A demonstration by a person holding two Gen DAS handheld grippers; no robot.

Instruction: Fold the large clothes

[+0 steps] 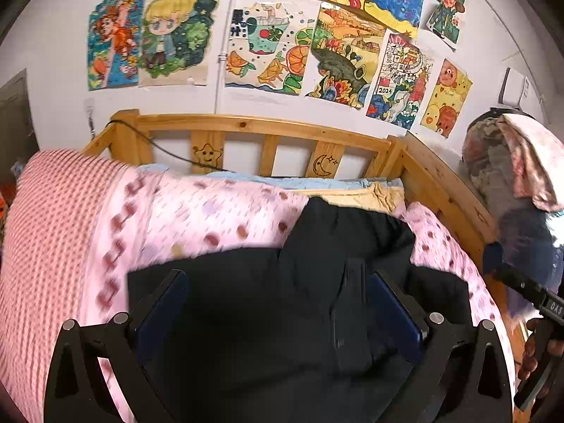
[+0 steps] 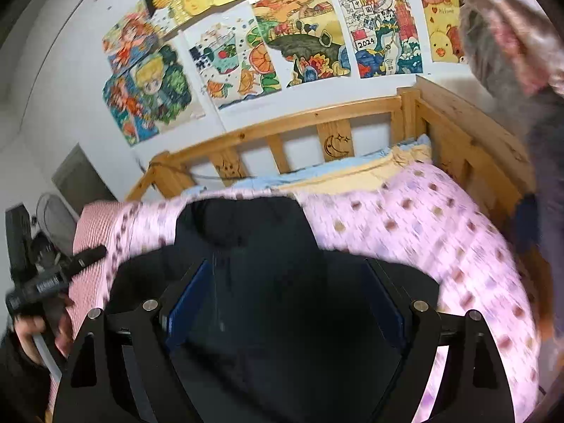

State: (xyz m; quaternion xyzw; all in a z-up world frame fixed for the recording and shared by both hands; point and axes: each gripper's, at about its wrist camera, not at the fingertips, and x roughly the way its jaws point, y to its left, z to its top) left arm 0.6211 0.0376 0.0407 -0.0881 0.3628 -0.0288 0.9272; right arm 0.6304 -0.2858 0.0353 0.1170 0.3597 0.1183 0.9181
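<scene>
1. While spread wide over the black garment (image 1: 268, 310), left gripper (image 1: 278, 310) and right gripper (image 2: 282, 303) pinch nothing.
2. Lies lower centre on the pink quilt (image 1: 225, 211), long axis toward the headboard (image 1: 261, 125); equally near both.

Both wrist cameras sit low and close over the bed (image 1: 225, 211), looking along their own jaws toward the wooden headboard (image 1: 261, 130) and the wall of drawings (image 1: 268, 53). The left view looks from the bed's left half, the right view from farther right. Both share the black garment (image 1: 282, 299), headboard and drawings.
</scene>
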